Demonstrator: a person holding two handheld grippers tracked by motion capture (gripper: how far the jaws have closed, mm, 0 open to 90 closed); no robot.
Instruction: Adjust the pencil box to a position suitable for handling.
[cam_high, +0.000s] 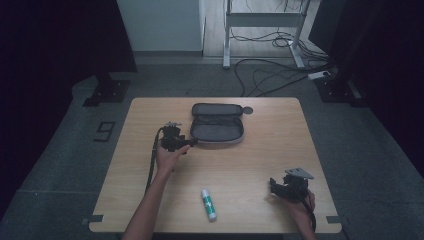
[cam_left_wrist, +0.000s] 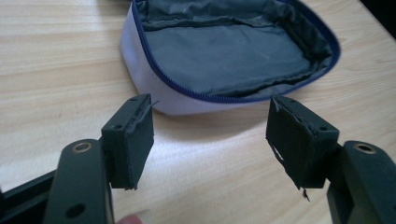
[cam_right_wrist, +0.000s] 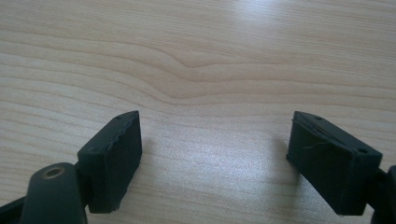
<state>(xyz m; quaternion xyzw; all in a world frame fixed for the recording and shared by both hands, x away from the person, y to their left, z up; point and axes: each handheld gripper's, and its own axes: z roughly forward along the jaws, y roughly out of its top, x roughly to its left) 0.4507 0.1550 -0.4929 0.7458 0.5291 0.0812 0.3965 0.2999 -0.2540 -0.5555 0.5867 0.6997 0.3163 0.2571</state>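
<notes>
An open grey pencil case (cam_high: 217, 124) with a blue zipper lies at the back middle of the wooden table (cam_high: 270, 145), its lid flipped back. In the left gripper view the case (cam_left_wrist: 229, 51) gapes with a dark grey lining and nothing visible inside. My left gripper (cam_high: 189, 143) hovers just left of the case's front corner, its jaws wide apart and nothing between them (cam_left_wrist: 210, 140). A white glue stick (cam_high: 208, 204) with a green label lies near the front edge. My right gripper (cam_high: 272, 186) rests at the front right, open over bare wood (cam_right_wrist: 215, 154).
A small dark round tab (cam_high: 247, 110) lies by the case's right end. Beyond the table the floor holds cables (cam_high: 270, 75) and a white desk frame (cam_high: 262, 25). A black stand (cam_high: 107, 90) sits at the back left.
</notes>
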